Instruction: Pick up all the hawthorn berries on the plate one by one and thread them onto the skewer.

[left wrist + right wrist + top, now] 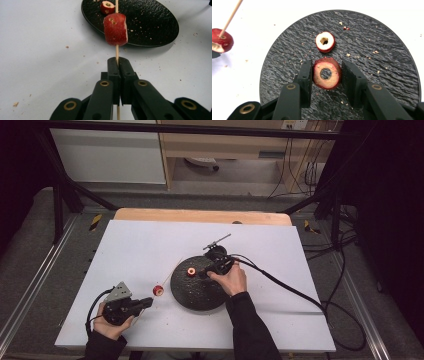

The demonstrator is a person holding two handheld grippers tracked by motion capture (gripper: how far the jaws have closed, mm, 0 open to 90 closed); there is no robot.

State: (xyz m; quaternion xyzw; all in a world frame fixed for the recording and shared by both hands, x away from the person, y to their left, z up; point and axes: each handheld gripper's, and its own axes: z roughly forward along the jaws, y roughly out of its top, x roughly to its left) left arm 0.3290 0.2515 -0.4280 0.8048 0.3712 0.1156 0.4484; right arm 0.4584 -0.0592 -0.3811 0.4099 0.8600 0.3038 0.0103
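The work in hand looks like threading cored red fruit pieces onto a wooden skewer (pixel 116 50), and it is sitting somewhere near the middle. The left gripper (pixel 117 61) is pinching the skewer with its jaws pressed tight together, holding it out low over the white table (pixel 140 250) towards the black plate (pixel 387 62); one fruit piece (pixel 115 29) is already sitting on the stick, a little way beyond the jaws, with bare stick reaching on past it over the plate's near edge. The right gripper (pixel 325 75) is clamping a second cored piece (pixel 327 73) between its jaws above the plate, the hole through its middle facing the camera, so this piece is being carried but is not yet on the stick. A third cored piece (pixel 325 41) is lying flat on the plate just beyond the held one, untouched. In the high view the right gripper (pixel 205 272) is hanging over the plate, well apart from the skewer's free tip. By my reading, one piece is done, one is on its way and needs its hole lined up with the tip, and one is waiting on the plate
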